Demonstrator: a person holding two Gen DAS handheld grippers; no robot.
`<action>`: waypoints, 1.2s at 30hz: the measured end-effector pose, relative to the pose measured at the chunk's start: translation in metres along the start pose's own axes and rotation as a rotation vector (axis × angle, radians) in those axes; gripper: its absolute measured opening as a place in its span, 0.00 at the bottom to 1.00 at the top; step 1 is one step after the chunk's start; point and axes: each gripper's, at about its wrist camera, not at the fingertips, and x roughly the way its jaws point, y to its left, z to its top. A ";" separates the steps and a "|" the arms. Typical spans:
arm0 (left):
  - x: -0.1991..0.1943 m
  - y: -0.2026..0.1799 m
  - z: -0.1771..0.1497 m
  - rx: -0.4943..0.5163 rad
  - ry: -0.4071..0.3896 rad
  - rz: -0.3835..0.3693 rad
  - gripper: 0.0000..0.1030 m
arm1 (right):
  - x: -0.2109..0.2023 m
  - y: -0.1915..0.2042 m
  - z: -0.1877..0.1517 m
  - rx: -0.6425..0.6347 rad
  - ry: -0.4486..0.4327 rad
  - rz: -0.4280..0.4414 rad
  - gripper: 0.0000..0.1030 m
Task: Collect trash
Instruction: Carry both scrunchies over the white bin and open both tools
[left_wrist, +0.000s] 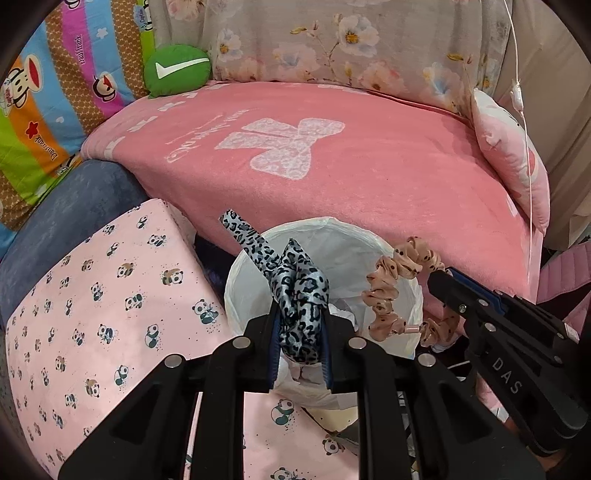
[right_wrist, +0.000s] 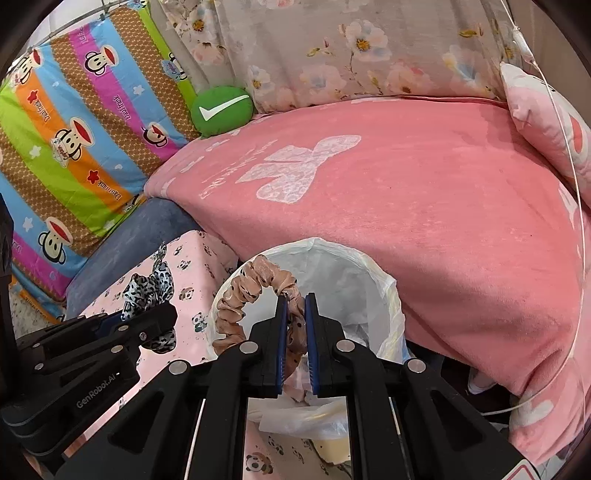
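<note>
**Two hair accessories held over the lined bin**

Over the bin, close to both cameras, each hand-held gripper carries one item. The left hand-held gripper (left_wrist: 300, 332) pinches a leopard-print fabric tie (left_wrist: 295, 295) between its blue pads, the knot bunched above the fingertips and one tail sticking up to the left. The right hand-held gripper (right_wrist: 295, 332) is clamped on a tan spotted scrunchie headband (right_wrist: 251, 291), whose arc curls out to the left. Both hang above the white-bagged trash bin (left_wrist: 369, 251), probably so that a release drops them straight in.

Beside the bin lies a pink panda-print cloth (left_wrist: 110, 295); behind it, a pink blanket (left_wrist: 369, 177) covers the bed, with a green check-mark cushion (left_wrist: 177, 70) at the back.

Gripper bodies cover the bin's near rim and most of its contents; only crumpled white scraps show inside. What the bin stands on is hidden.
</note>
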 end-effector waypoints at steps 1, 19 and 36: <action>0.000 -0.001 0.001 0.001 0.000 -0.005 0.18 | 0.000 -0.002 0.001 0.003 -0.002 -0.004 0.10; -0.006 0.018 0.001 -0.054 -0.042 0.073 0.64 | 0.005 -0.003 0.009 -0.016 -0.003 -0.010 0.11; -0.010 0.040 -0.008 -0.099 -0.046 0.118 0.70 | 0.012 0.027 0.008 -0.064 0.000 0.002 0.21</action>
